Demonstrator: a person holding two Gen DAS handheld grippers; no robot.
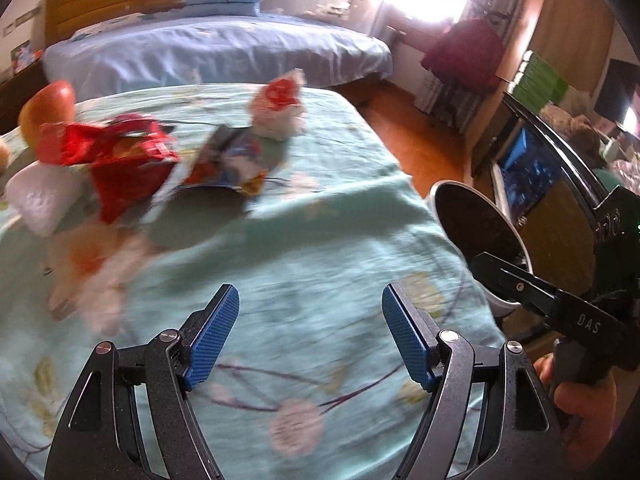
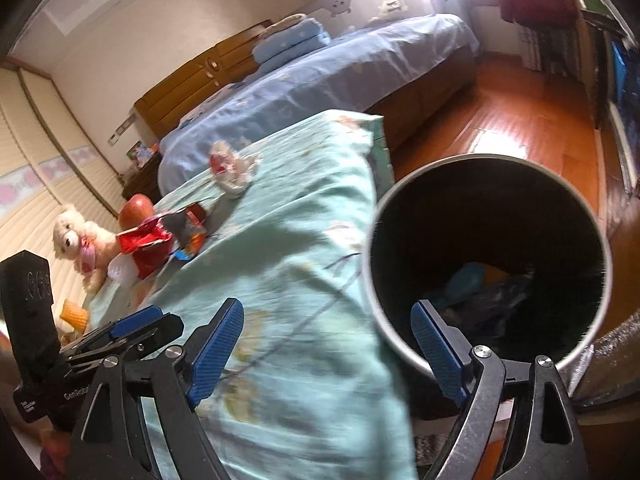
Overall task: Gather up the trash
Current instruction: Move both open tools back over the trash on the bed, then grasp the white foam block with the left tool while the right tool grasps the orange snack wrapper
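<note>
On the teal floral bedspread (image 1: pixel 304 248) lie a red snack wrapper (image 1: pixel 116 164), a blue and orange wrapper (image 1: pixel 232 164) and a crumpled white and red bag (image 1: pixel 280 108). They also show in the right wrist view: red wrapper (image 2: pixel 150 242), crumpled bag (image 2: pixel 230 168). A round bin (image 2: pixel 488 256) with a black liner stands beside the bed, with some trash inside. My left gripper (image 1: pixel 310 332) is open and empty above the bedspread. My right gripper (image 2: pixel 328 348) is open and empty at the bin's near rim; it also shows in the left wrist view (image 1: pixel 520 284).
An apple (image 1: pixel 48 110), a white block (image 1: pixel 40 200) and a blurred orange and white item (image 1: pixel 92 276) lie at the left. A teddy bear (image 2: pixel 80 244) sits beyond them. A blue bed (image 1: pixel 216 52) stands behind, wooden floor (image 2: pixel 512 124) to the right.
</note>
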